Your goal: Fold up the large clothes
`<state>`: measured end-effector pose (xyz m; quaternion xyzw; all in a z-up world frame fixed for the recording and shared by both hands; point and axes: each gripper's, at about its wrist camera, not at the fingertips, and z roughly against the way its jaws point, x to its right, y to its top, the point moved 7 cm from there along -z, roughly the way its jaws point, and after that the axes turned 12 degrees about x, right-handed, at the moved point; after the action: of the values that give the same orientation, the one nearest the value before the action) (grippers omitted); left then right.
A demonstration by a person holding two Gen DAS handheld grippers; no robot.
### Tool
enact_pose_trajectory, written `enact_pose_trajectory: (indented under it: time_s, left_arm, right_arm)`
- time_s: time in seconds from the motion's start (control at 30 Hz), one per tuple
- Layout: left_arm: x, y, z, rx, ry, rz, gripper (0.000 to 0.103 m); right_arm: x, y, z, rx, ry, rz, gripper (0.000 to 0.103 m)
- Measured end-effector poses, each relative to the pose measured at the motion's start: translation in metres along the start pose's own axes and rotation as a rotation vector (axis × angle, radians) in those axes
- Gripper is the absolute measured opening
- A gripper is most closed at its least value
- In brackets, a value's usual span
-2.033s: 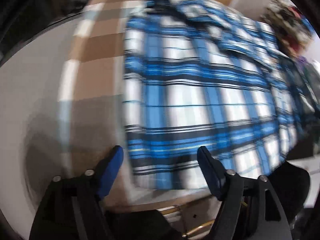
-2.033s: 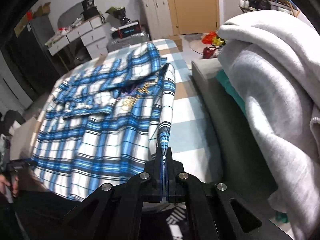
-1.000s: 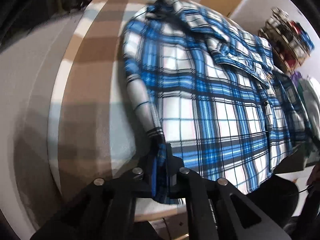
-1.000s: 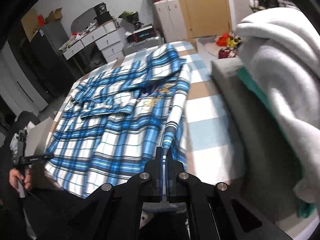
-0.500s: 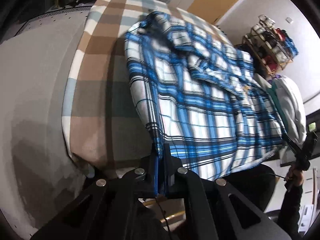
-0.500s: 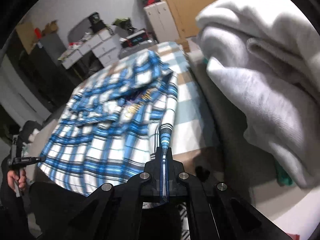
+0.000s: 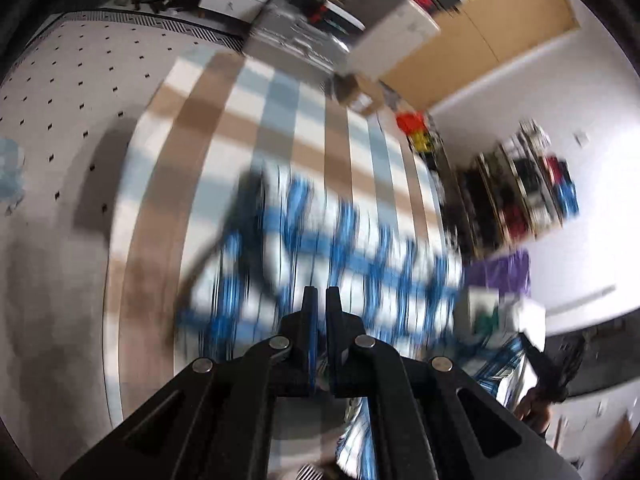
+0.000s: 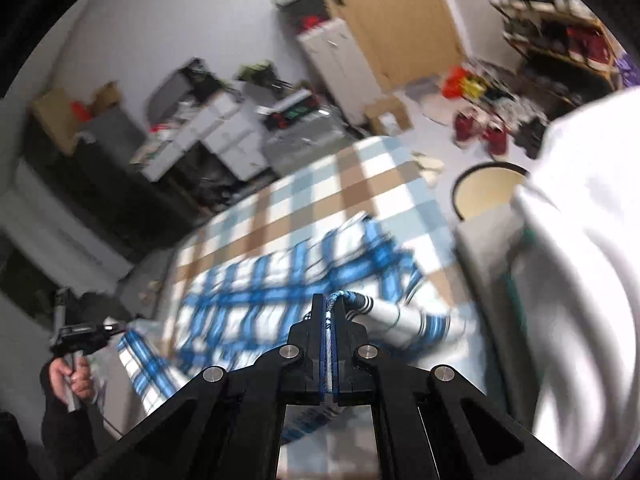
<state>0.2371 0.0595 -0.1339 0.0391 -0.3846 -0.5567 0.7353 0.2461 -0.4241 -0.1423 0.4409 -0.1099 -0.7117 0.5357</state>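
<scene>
Your left gripper [image 7: 319,294] has its jaws pinched almost together, low in the centre of the left wrist view, with blue fabric caught between them — you are holding an edge of the blue-and-white plaid shirt [image 7: 340,256]. The shirt spreads just beyond the fingertips across the middle of that frame, badly smeared by motion blur, lying on the brown, white and pale-blue checked bedspread [image 7: 248,120]. More of the plaid cloth hangs down at the lower right of the frame.

Your right gripper [image 8: 329,306] is likewise clamped on the shirt: a bunched roll of plaid fabric sits between the narrow jaws and curls off to the right of the fingertips. In the right wrist view the shirt [image 8: 280,280] lies across the centre of the frame on the same bedspread [image 8: 360,172], with one corner drooping at the lower left beside your left hand [image 8: 74,376], which grips the other gripper's handle.

A bulky pale-grey garment pile [image 8: 580,260] fills the right edge of that frame — touching the bed or not, you cannot tell. A wooden door [image 8: 384,12] stands at the top centre.
</scene>
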Motion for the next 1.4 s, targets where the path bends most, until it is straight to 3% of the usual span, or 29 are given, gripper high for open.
enact_pose_trajectory:
  time_s: [0.07, 0.13, 0.23, 0.33, 0.4, 0.47, 0.5, 0.57, 0.6, 0.7, 0.73, 0.77, 0.83, 0.87, 0.9, 0.97, 1.1, 1.17, 1.2, 1.27, 1.3, 1.4]
  left_arm:
    - [-0.009, 0.039, -0.017, 0.043, 0.047, 0.046, 0.000]
    - [-0.020, 0.054, -0.033, 0.047, 0.085, 0.092, 0.000]
    - [-0.031, 0.062, -0.063, 0.027, 0.142, 0.050, 0.000]
    - [-0.028, 0.024, -0.084, -0.100, 0.185, -0.114, 0.000]
    - [-0.033, -0.003, -0.089, -0.167, 0.225, -0.209, 0.000]
    - [-0.038, -0.030, -0.088, -0.202, 0.216, -0.262, 0.000]
    - [-0.039, -0.042, -0.086, -0.226, 0.210, -0.286, 0.000]
    - [-0.043, -0.073, -0.084, -0.282, 0.194, -0.339, 0.000]
    - [-0.043, -0.085, -0.082, -0.300, 0.180, -0.350, 0.000]
    - [-0.040, -0.115, -0.073, -0.322, 0.129, -0.373, 0.002]
    - [-0.037, -0.121, -0.071, -0.318, 0.125, -0.392, 0.011]
    - [-0.035, -0.127, -0.069, -0.304, 0.129, -0.420, 0.034]
    - [-0.030, -0.132, -0.067, -0.266, 0.136, -0.461, 0.066]
    - [-0.026, -0.135, -0.066, -0.249, 0.126, -0.474, 0.066]
    - [-0.022, -0.135, -0.069, -0.249, 0.118, -0.476, 0.066]
    - [-0.016, -0.140, -0.071, -0.251, 0.117, -0.499, 0.066]
    - [-0.019, -0.143, -0.095, -0.252, 0.204, -0.613, 0.066]
    - [-0.022, -0.146, -0.102, -0.267, 0.195, -0.602, 0.065]
    - [-0.023, -0.146, -0.104, -0.273, 0.183, -0.593, 0.061]
    - [-0.026, -0.149, -0.106, -0.284, 0.189, -0.599, 0.020]
    - [-0.028, -0.152, -0.106, -0.292, 0.205, -0.619, 0.010]
    - [-0.027, -0.156, -0.100, -0.263, 0.209, -0.658, 0.004]
  right_arm:
    - [0.009, 0.019, -0.031, -0.053, -0.071, -0.030, 0.002]
    - [0.020, 0.039, -0.065, -0.091, -0.153, -0.043, 0.002]
    - [0.037, 0.060, -0.107, -0.118, -0.244, -0.054, 0.002]
    - [0.050, 0.057, -0.145, -0.189, -0.336, 0.032, 0.002]
    - [0.059, 0.044, -0.164, -0.231, -0.344, 0.033, 0.002]
    - [0.068, 0.031, -0.175, -0.257, -0.359, 0.026, 0.004]
    - [0.071, 0.025, -0.177, -0.272, -0.361, 0.034, 0.007]
    - [0.074, 0.015, -0.176, -0.281, -0.362, 0.056, 0.028]
    - [0.074, 0.013, -0.167, -0.248, -0.356, 0.058, 0.049]
    - [0.056, 0.017, -0.131, -0.120, -0.256, 0.040, 0.057]
    - [0.046, 0.017, -0.114, -0.077, -0.220, 0.051, 0.062]
    - [0.035, 0.016, -0.091, -0.003, -0.195, 0.071, 0.064]
    - [0.014, 0.008, -0.059, 0.087, -0.145, 0.100, 0.078]
    - [-0.001, -0.005, -0.036, 0.135, -0.081, 0.101, 0.082]
    - [-0.010, -0.016, -0.024, 0.150, -0.041, 0.097, 0.087]
    - [-0.037, -0.054, 0.005, 0.165, 0.096, 0.067, 0.088]
    - [-0.075, -0.129, 0.039, 0.172, 0.316, -0.026, 0.092]
    - [-0.089, -0.160, 0.045, 0.160, 0.376, -0.022, 0.092]
    - [-0.095, -0.177, 0.046, 0.154, 0.403, -0.003, 0.092]
    - [-0.101, -0.204, 0.042, 0.148, 0.448, 0.027, 0.092]
    - [-0.101, -0.213, 0.038, 0.140, 0.458, 0.029, 0.092]
    - [-0.096, -0.226, 0.018, 0.036, 0.414, 0.023, 0.093]
